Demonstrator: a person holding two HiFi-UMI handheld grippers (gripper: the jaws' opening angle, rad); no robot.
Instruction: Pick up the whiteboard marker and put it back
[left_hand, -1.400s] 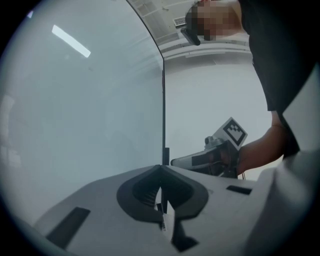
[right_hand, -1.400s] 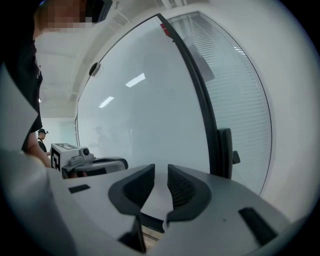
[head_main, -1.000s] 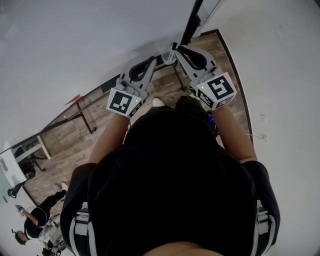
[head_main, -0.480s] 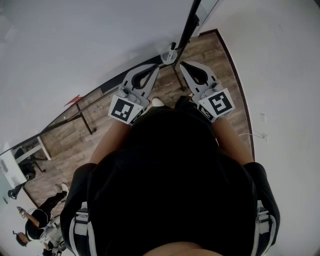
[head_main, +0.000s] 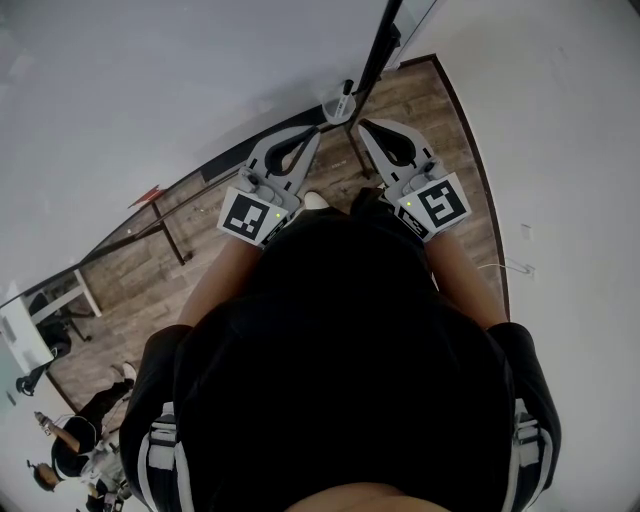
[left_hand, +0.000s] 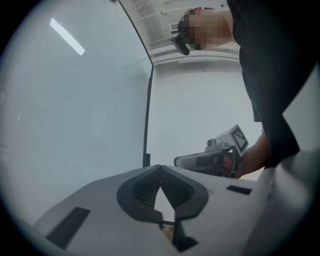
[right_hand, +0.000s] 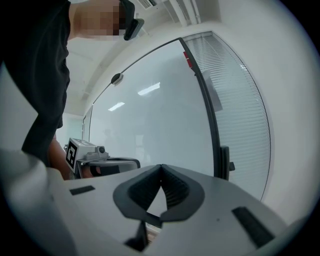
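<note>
Near the whiteboard marker (head_main: 344, 99), head view only: left tongs (head_main: 311, 133) and right tongs (head_main: 363, 127) pressed together, empty.

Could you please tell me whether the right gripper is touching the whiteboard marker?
Apart. The head view shows the whiteboard marker standing beyond the right gripper, with a gap between them. Its tongs are shut on nothing.

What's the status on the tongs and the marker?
Left tongs shut, empty. Right tongs shut, empty. Marker upright in holder, just beyond the tips. Nothing blocking.
</note>
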